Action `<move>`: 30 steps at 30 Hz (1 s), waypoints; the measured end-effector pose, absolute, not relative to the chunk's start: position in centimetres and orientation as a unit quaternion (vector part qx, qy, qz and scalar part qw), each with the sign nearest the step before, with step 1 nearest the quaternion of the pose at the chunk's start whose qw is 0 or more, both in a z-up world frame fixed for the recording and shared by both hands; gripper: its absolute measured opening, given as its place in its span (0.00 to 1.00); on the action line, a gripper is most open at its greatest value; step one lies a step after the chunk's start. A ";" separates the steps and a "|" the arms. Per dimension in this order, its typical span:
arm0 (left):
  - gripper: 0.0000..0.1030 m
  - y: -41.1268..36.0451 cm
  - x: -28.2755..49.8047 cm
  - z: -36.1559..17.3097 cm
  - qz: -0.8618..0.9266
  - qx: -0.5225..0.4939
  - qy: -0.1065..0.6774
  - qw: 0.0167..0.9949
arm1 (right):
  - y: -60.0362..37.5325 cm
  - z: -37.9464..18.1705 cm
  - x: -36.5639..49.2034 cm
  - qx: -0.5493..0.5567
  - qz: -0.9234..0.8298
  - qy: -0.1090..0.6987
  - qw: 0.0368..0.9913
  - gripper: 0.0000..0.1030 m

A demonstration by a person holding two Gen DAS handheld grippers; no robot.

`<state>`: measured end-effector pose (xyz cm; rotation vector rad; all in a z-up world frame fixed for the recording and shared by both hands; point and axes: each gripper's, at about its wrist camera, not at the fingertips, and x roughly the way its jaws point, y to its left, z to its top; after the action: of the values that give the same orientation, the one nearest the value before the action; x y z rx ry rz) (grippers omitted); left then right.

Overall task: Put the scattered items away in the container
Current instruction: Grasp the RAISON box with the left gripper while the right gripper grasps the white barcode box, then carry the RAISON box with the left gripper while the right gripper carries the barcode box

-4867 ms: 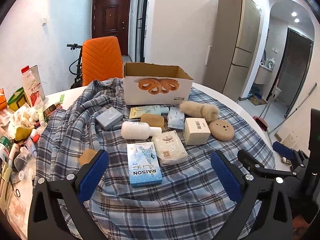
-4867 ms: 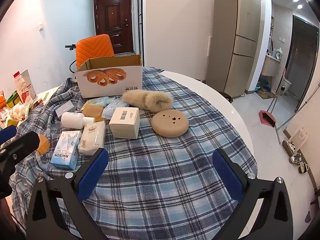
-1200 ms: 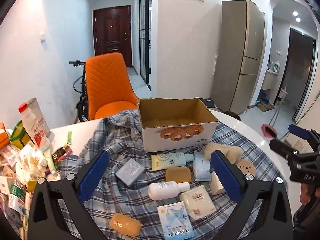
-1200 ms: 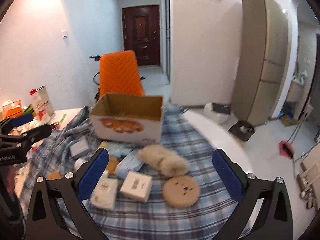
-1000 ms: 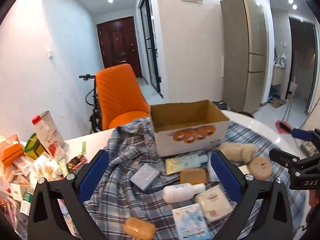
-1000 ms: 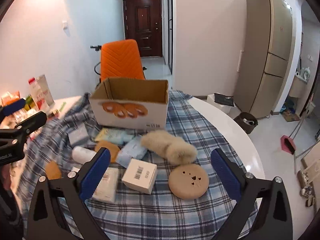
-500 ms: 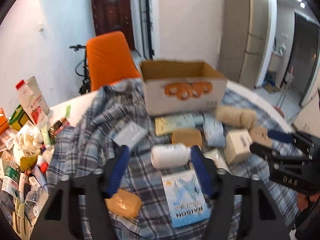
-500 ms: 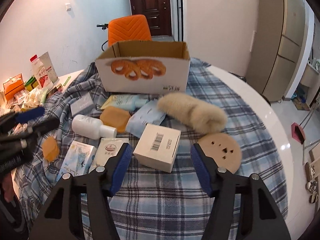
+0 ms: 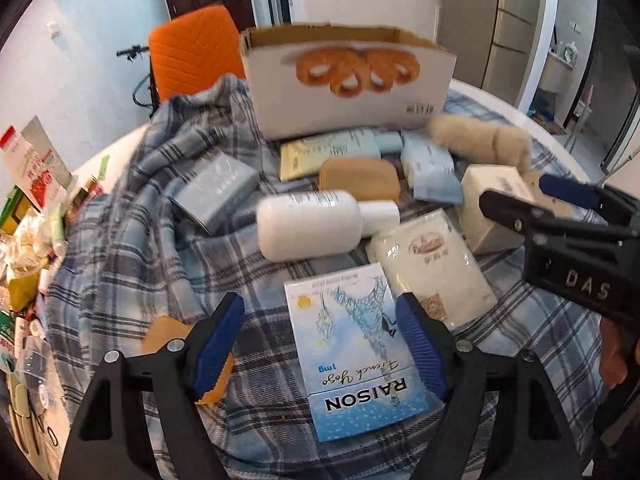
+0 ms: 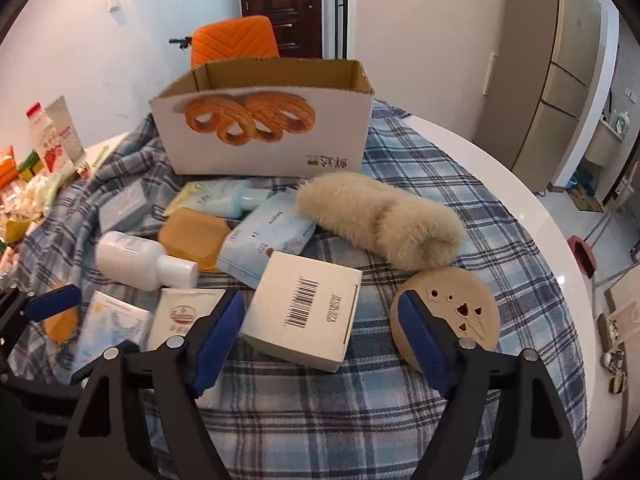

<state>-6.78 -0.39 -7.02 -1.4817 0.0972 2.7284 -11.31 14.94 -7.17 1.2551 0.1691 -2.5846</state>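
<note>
My left gripper (image 9: pixel 320 346) hovers low over a blue RAISON box (image 9: pixel 356 352) that lies flat on the plaid cloth. Its jaws are opening and the pads straddle the box without pressing on it. My right gripper (image 10: pixel 320 338) hangs over a white barcode box (image 10: pixel 304 308), jaws also opening, pads clear of it. The open cardboard box (image 10: pixel 264 128) with a pretzel print stands at the back. In front of it lie a white bottle (image 9: pixel 312 224), an orange soap (image 9: pixel 360 178), a blue pack (image 10: pixel 268 236), a furry roll (image 10: pixel 380 216) and a tan disc (image 10: pixel 460 316).
A grey box (image 9: pixel 218 190), a white packet (image 9: pixel 432 264) and a small orange bar (image 9: pixel 168 334) also lie on the cloth. Cartons and clutter (image 9: pixel 28 184) crowd the table's left edge. An orange chair (image 10: pixel 234 38) stands behind the table. The white table rim (image 10: pixel 532 216) curves on the right.
Both grippers have sunk toward the table and tipped downward, so the items look larger. Both pairs of jaws narrowed half a second ago and have since widened again.
</note>
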 end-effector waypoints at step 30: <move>0.58 -2.3 -6.1 -6.5 0.880 -0.474 -0.020 0.023 | 16.1 -6.1 -10.3 0.428 -0.889 0.027 0.158 0.50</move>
<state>-6.09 -2.31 -6.49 -1.4682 -0.0625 2.7245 -10.31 16.09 -6.13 1.2246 0.0764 -2.5445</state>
